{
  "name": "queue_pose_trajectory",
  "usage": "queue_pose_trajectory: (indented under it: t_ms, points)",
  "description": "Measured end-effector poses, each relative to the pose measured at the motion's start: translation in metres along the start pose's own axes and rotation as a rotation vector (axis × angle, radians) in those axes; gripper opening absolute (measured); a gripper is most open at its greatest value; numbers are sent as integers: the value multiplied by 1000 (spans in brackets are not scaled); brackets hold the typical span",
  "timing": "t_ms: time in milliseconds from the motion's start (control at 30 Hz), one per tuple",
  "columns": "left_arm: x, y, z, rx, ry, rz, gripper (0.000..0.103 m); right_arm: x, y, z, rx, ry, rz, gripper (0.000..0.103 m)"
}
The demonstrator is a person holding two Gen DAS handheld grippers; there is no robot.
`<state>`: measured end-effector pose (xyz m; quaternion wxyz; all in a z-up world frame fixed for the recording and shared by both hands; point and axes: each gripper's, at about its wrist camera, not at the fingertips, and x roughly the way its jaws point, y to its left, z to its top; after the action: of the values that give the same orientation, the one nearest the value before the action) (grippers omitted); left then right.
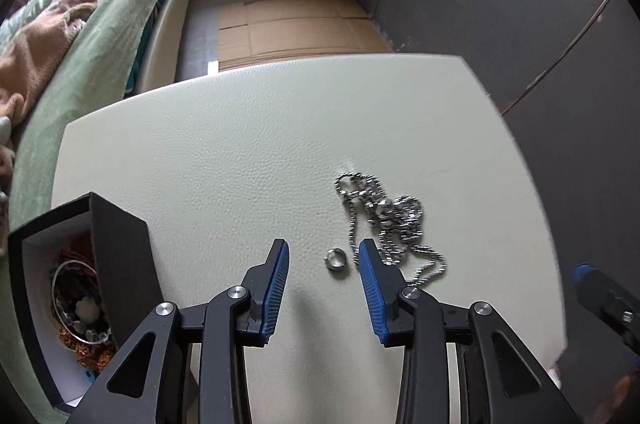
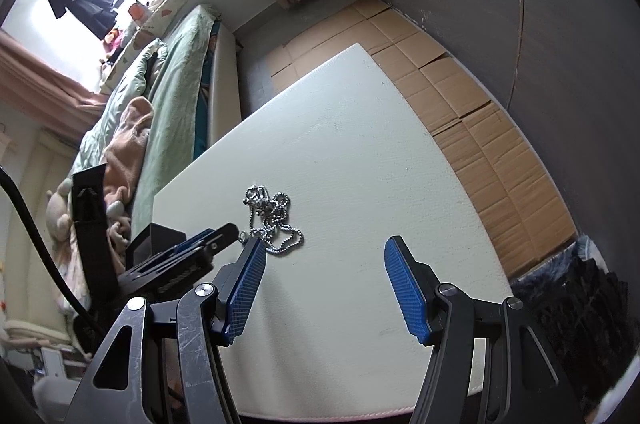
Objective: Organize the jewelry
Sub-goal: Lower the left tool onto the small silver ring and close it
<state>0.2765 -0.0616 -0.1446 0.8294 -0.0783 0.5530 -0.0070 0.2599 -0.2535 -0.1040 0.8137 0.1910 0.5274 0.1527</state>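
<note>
A small silver ring (image 1: 337, 258) lies on the white table (image 1: 248, 151). A tangled silver ball chain (image 1: 390, 220) lies just right of it. My left gripper (image 1: 323, 256) is open, low over the table, with the ring between its fingertips, nearer the right finger. An open black jewelry box (image 1: 92, 264) stands at the left and holds a bangle, beads and other pieces. In the right wrist view the chain (image 2: 272, 220) lies ahead and left of my open, empty right gripper (image 2: 324, 252). The left gripper (image 2: 188, 256) shows there next to the chain.
A bed with a green cover (image 1: 104, 35) runs along the table's left side. Flattened cardboard (image 1: 296, 27) covers the floor beyond the table. A dark wardrobe wall (image 1: 500, 3) stands at the right. The right gripper's tip (image 1: 600, 292) shows at the table's right edge.
</note>
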Motion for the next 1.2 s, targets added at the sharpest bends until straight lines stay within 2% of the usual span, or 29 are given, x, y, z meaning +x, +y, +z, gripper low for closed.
queue_pose_trajectory:
  t_ms: [267, 367, 767, 1100, 1200]
  points:
    - [11, -5, 3, 28, -1, 53, 38, 4, -3, 1, 2, 8, -11, 62]
    - [11, -4, 2, 27, 19, 51, 27, 10, -5, 2, 10, 13, -32, 62]
    - [7, -1, -3, 63, 62, 61, 26, 31, 11, 2, -34, 55, -62, 62]
    - [9, -1, 0, 23, 61, 17, 26, 37, 14, 0, -40, 68, -71, 62]
    - [9, -7, -2, 55, 49, 48, 25, 39, 14, 0, -40, 71, -72, 62]
